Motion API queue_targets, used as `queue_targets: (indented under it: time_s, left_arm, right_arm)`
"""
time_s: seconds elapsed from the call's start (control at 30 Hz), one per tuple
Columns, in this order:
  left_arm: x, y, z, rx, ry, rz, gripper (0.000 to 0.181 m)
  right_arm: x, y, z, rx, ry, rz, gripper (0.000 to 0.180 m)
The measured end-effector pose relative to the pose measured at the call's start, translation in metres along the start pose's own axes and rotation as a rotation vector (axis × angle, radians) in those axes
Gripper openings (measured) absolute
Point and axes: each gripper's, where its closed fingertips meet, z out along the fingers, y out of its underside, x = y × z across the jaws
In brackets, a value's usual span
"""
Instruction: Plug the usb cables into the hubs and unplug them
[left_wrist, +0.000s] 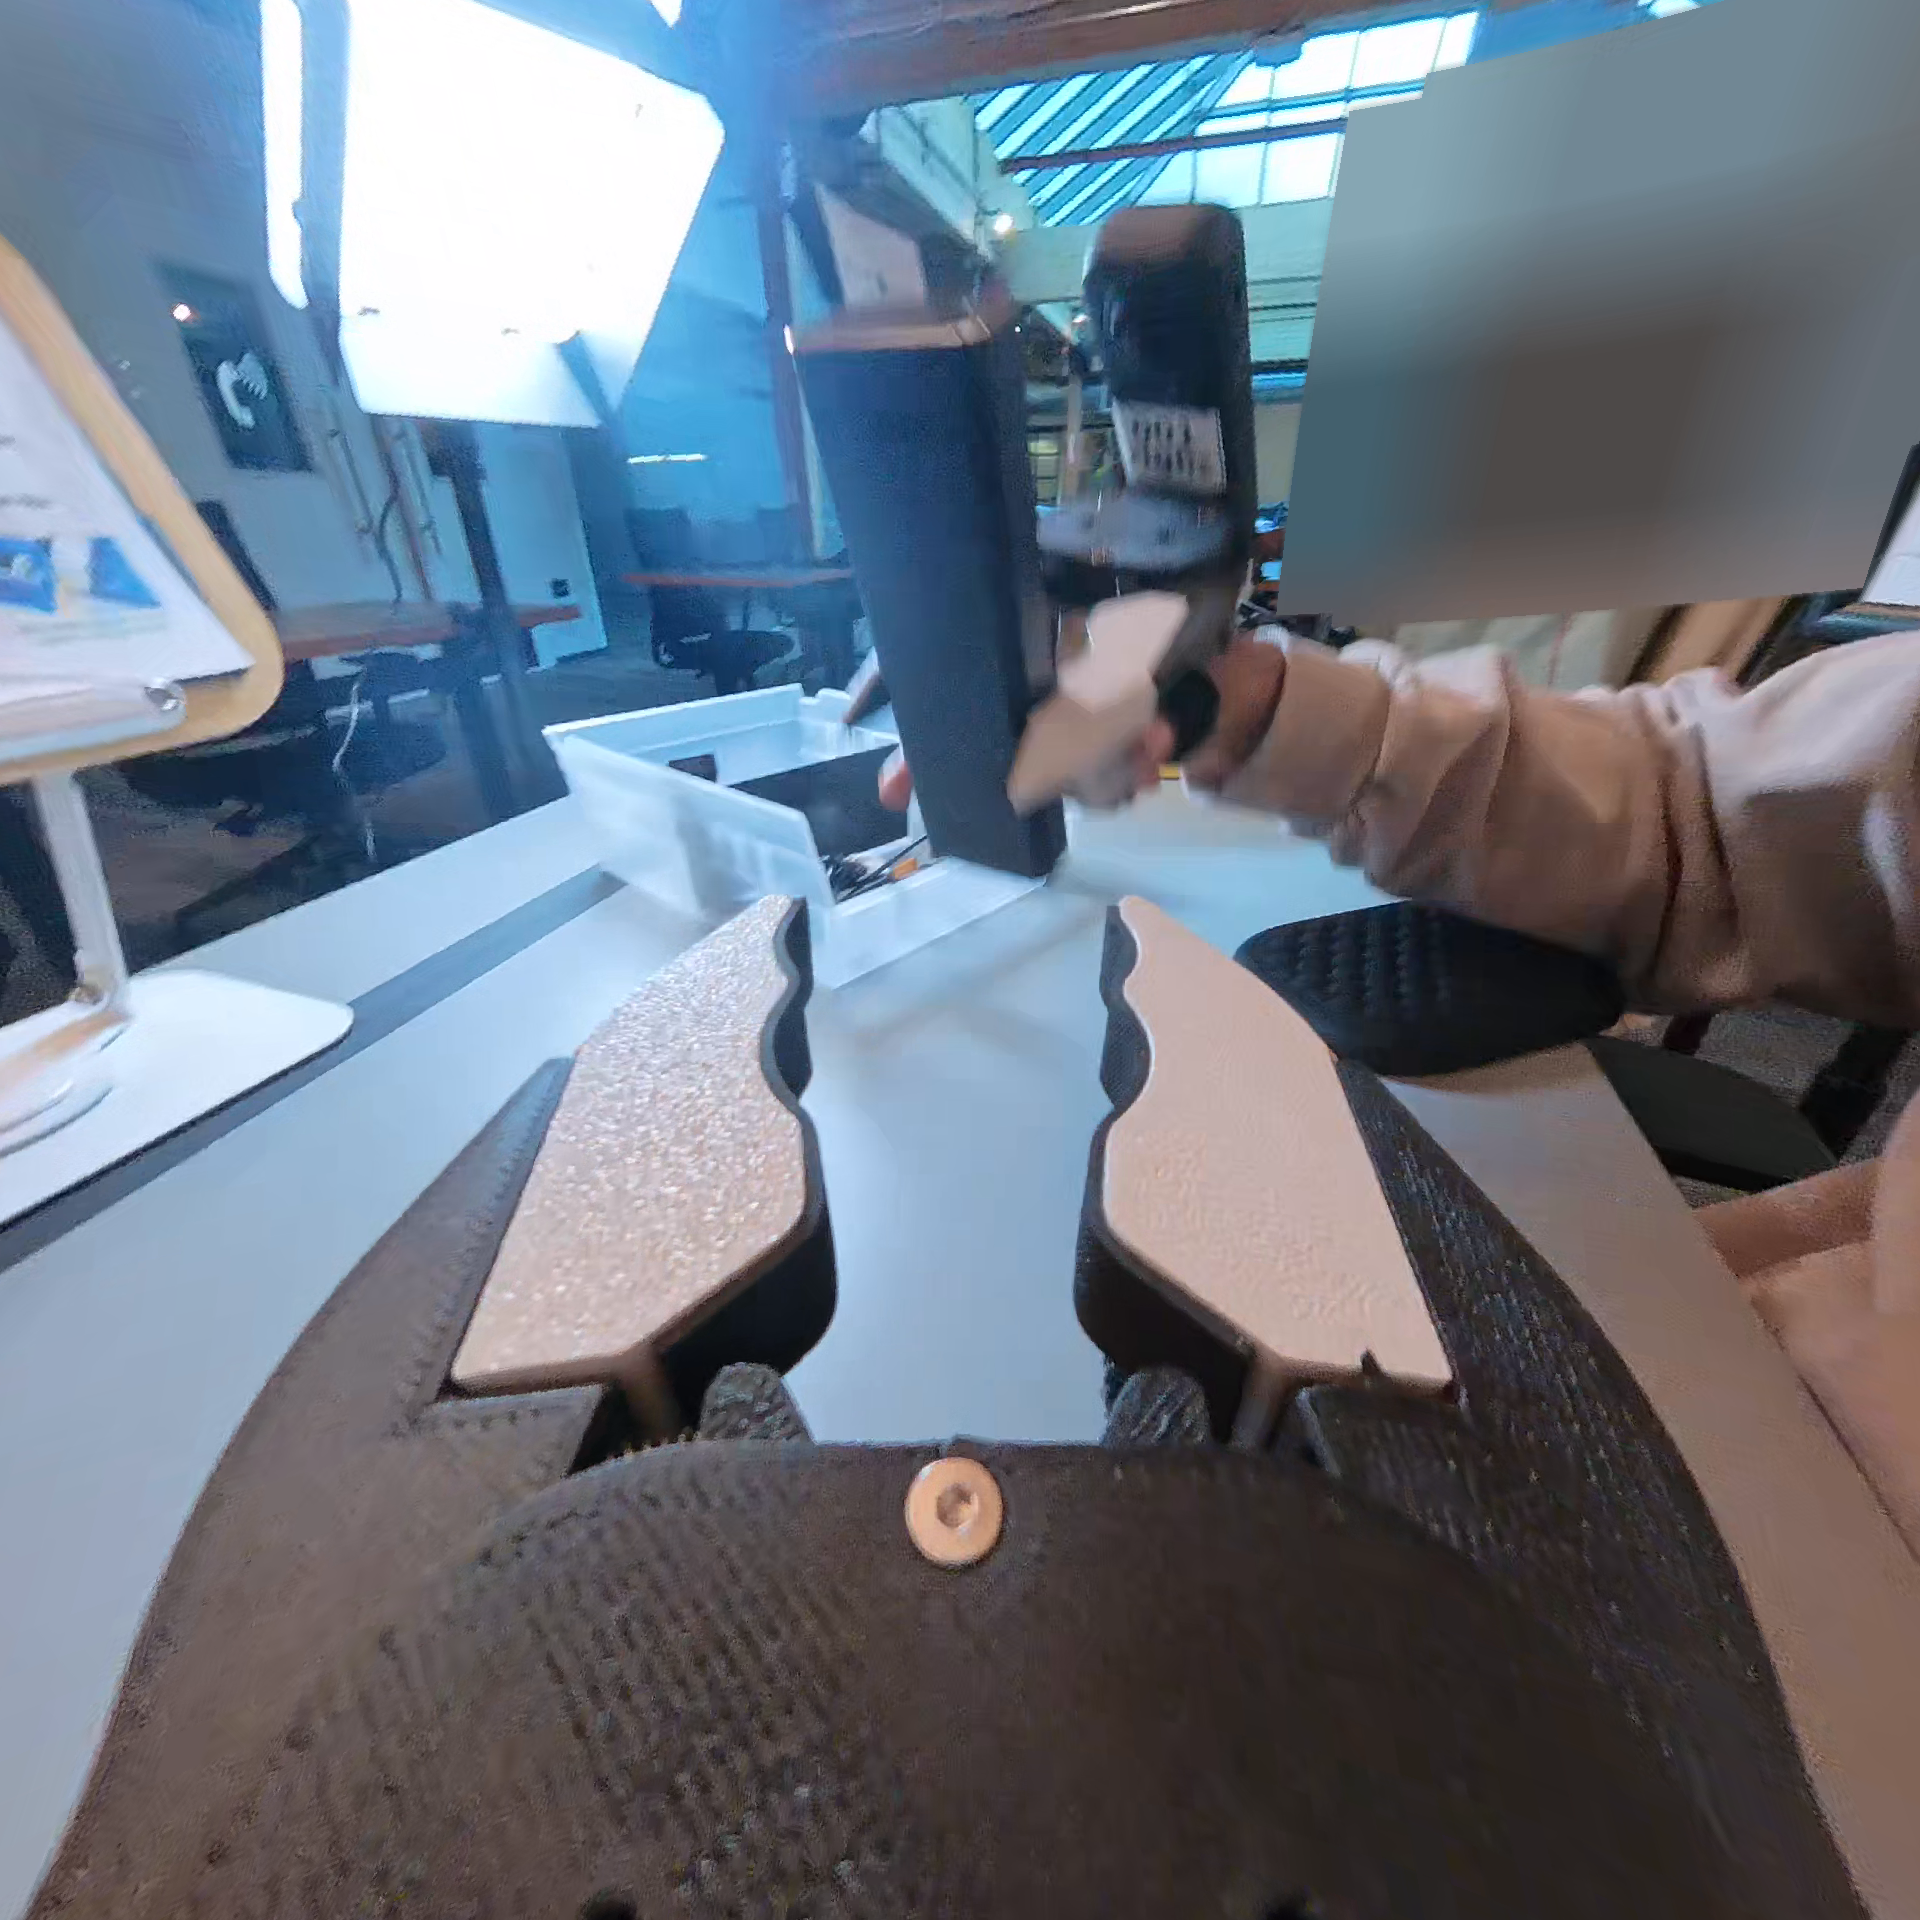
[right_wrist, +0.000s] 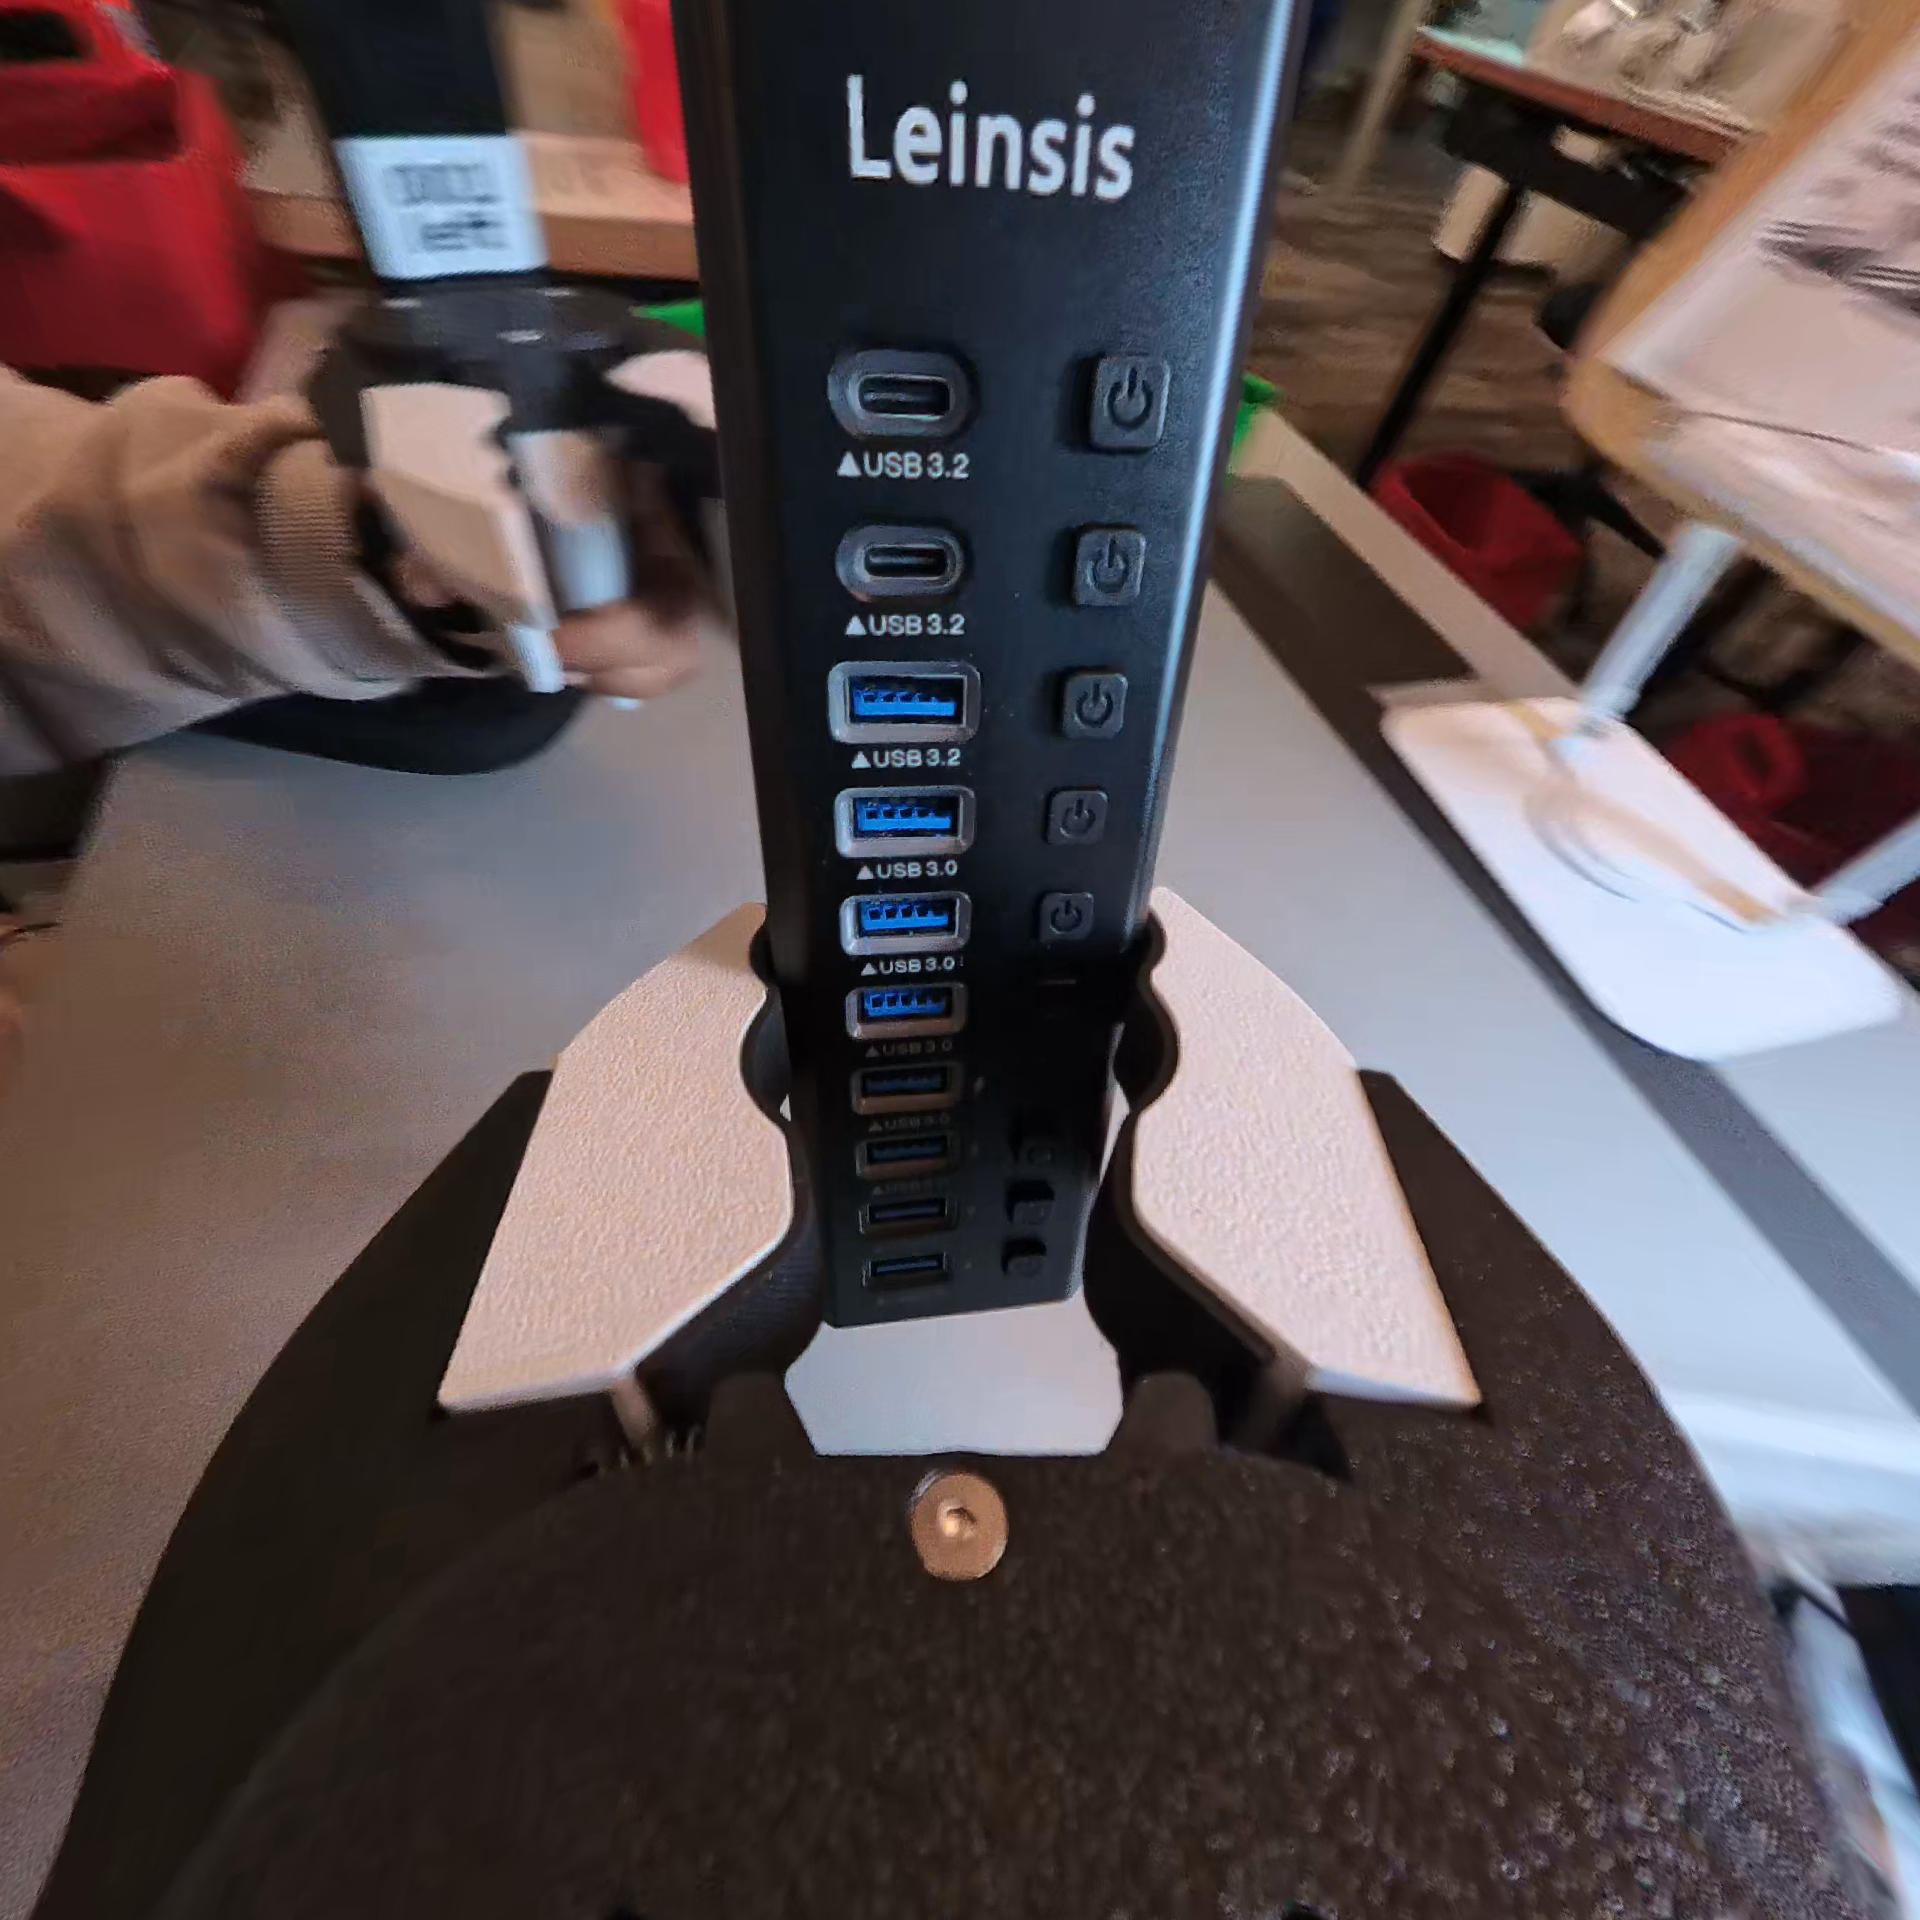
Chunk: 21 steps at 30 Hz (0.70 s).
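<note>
My right gripper (right_wrist: 956, 920) is shut on the lower end of a long black USB hub (right_wrist: 987, 520). The hub stands upright above the grey table, with a row of ports and power buttons facing the camera. All visible ports are empty. In the left wrist view the hub (left_wrist: 925, 582) hangs in the right gripper (left_wrist: 966, 790) over a white tray (left_wrist: 707, 821) that holds dark cables (left_wrist: 862, 873). My left gripper (left_wrist: 956, 920) is open and empty, low over the table and short of the tray. It shows blurred in the right wrist view (right_wrist: 520, 582), left of the hub.
A sheet holder on a white stand (left_wrist: 177, 1039) is at the table's left, and its base also shows in the right wrist view (right_wrist: 1621, 862). A person's sleeve (left_wrist: 1558, 810) and a black mesh chair (left_wrist: 1423, 987) are at the right. The grey table (left_wrist: 935, 1195) lies under my left gripper. There is about 9 centimetres between the tips of the two grippers.
</note>
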Motion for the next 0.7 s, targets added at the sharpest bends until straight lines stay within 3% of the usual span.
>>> queue_targets:
  time_s: [0.17, 0.3, 0.5, 0.6, 0.7]
  left_arm:
    - [-0.016, 0.017, -0.002, -0.057, -0.048, -0.036, 0.036]
    - [-0.012, 0.023, 0.0, -0.096, -0.054, 0.029, 0.029]
    - [-0.007, 0.036, 0.004, -0.137, -0.036, 0.06, 0.019]
    - [-0.009, 0.047, 0.006, -0.178, -0.045, 0.063, 0.02]
    - [-0.015, 0.056, 0.005, -0.229, -0.081, 0.1, 0.02]
  right_arm:
    - [0.163, 0.02, -0.086, -0.296, 0.417, -0.037, 0.061]
    - [0.258, 0.077, -0.137, -0.577, 0.563, 0.066, 0.061]
    - [0.296, 0.165, -0.149, -0.906, 0.44, 0.217, 0.062]
    - [0.293, 0.188, -0.142, -0.982, 0.353, 0.292, 0.061]
    - [0.3, 0.206, -0.144, -1.054, 0.384, 0.262, 0.063]
